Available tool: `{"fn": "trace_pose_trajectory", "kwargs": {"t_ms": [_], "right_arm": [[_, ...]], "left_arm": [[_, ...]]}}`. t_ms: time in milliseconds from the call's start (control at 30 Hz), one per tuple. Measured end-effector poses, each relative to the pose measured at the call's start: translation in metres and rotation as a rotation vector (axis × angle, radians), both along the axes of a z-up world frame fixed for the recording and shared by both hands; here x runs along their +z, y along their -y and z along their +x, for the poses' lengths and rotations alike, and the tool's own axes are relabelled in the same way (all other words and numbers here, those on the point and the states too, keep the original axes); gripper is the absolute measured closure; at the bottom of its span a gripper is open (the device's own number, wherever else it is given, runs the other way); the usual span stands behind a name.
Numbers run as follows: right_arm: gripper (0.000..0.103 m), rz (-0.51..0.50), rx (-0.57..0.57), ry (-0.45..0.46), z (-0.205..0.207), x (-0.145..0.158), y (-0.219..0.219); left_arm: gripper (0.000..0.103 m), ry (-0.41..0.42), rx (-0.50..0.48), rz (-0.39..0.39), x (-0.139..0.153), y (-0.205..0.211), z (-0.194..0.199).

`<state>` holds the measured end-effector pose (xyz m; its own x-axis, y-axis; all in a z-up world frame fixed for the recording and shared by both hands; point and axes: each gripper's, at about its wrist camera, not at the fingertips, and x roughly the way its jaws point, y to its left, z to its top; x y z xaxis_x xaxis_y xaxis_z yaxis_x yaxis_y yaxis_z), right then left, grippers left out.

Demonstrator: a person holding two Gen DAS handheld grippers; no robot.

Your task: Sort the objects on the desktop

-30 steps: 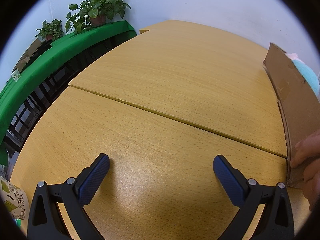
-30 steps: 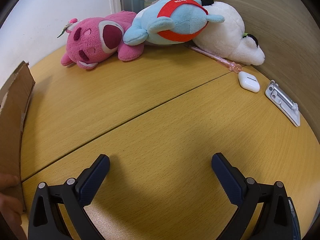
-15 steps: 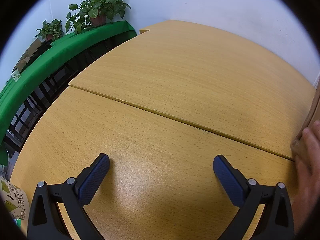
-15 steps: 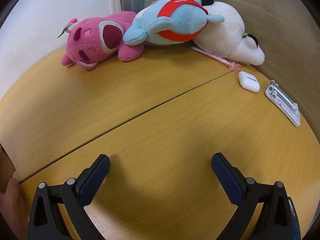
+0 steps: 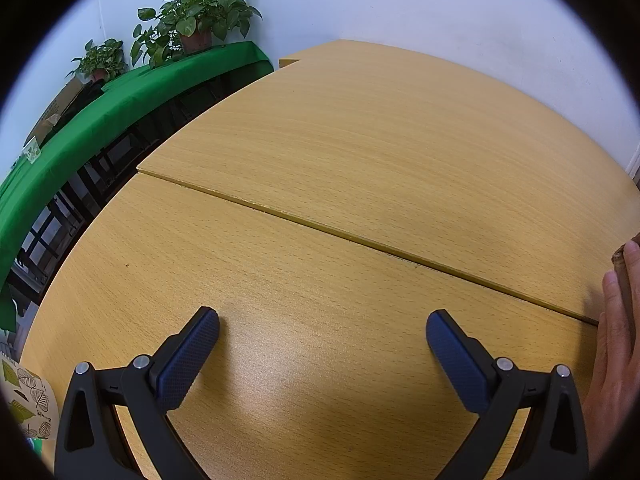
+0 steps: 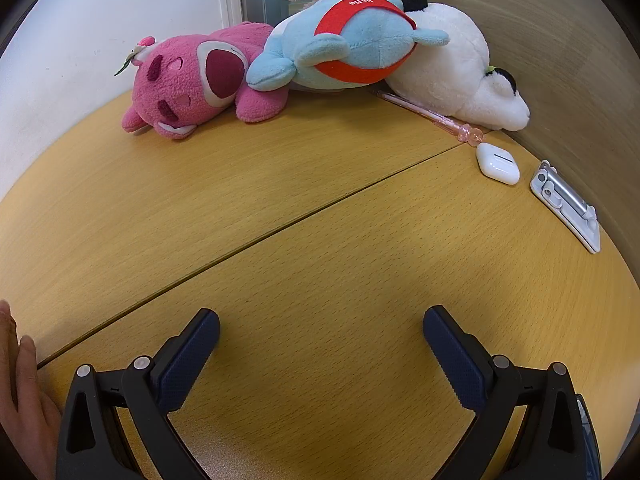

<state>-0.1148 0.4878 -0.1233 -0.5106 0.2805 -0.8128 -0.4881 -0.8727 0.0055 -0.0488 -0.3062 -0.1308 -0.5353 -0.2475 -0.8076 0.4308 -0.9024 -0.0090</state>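
Wooden desk [image 6: 320, 240]; right gripper [image 6: 321, 330] spread wide, empty. White earbud case [image 6: 497, 163] lies ahead-right beside pink pen [image 6: 432, 114], plush toys behind. Left gripper [image 5: 322, 334] also agape, faces bare desk; right nearer.

**Bright, even light, strong fisheye bending**

Bright and sharp in both views, with soft light from above. A pale glare patch on the table [image 5: 280, 364] in the left view; faint, diffuse shadows under the pink plush [image 6: 188, 84] in the right. Straight table seams bent into curves, black vignette at all corners. No motion blur.
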Motion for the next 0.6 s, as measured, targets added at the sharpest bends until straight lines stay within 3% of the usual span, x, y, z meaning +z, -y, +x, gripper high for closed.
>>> {"fn": "trace_pose_trajectory", "kwargs": {"t_ms": [600], "right_arm": [[0.000, 0.000, 0.000, 0.000, 0.0002, 0.0007, 0.0018]], "left_arm": [[0.000, 0.000, 0.000, 0.000, 0.0003, 0.0000, 0.0001]]}}
